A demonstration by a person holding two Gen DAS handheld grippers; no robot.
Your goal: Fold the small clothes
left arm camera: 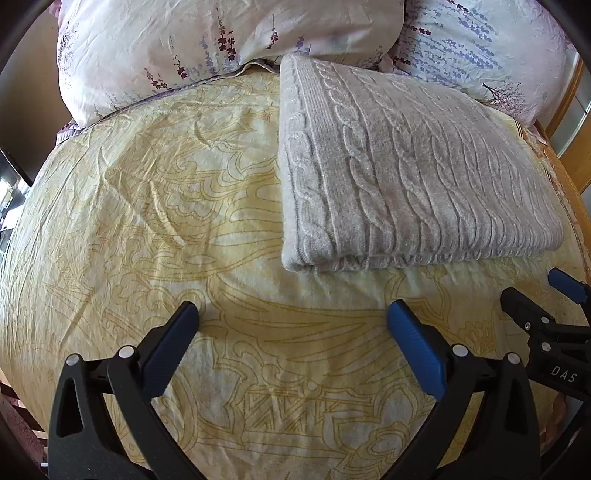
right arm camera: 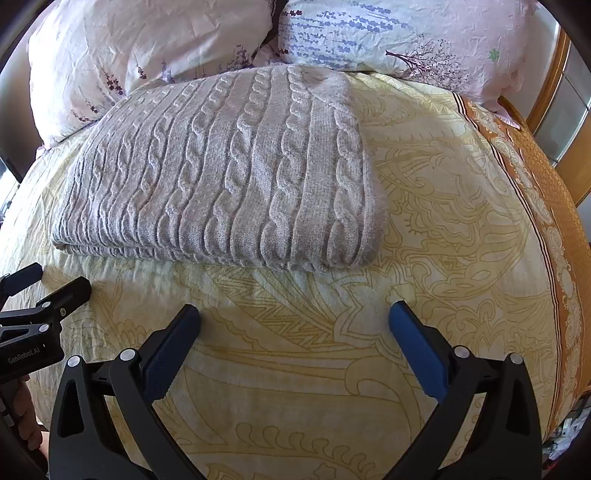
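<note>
A grey cable-knit garment (left arm camera: 399, 173) lies folded into a flat rectangle on the yellow patterned bedspread (left arm camera: 147, 221); it also shows in the right wrist view (right arm camera: 229, 173). My left gripper (left arm camera: 291, 314) is open and empty, hovering over the bedspread just short of the garment's near left corner. My right gripper (right arm camera: 293, 314) is open and empty, just short of the garment's near right edge. The right gripper also shows at the right edge of the left wrist view (left arm camera: 535, 291), and the left gripper shows at the left edge of the right wrist view (right arm camera: 44, 284).
Two floral pillows (left arm camera: 207, 40) (right arm camera: 399, 33) lie at the head of the bed behind the garment. An orange patterned border (right arm camera: 546, 206) runs along the bed's right side, with a wooden frame (right arm camera: 550, 77) beyond it.
</note>
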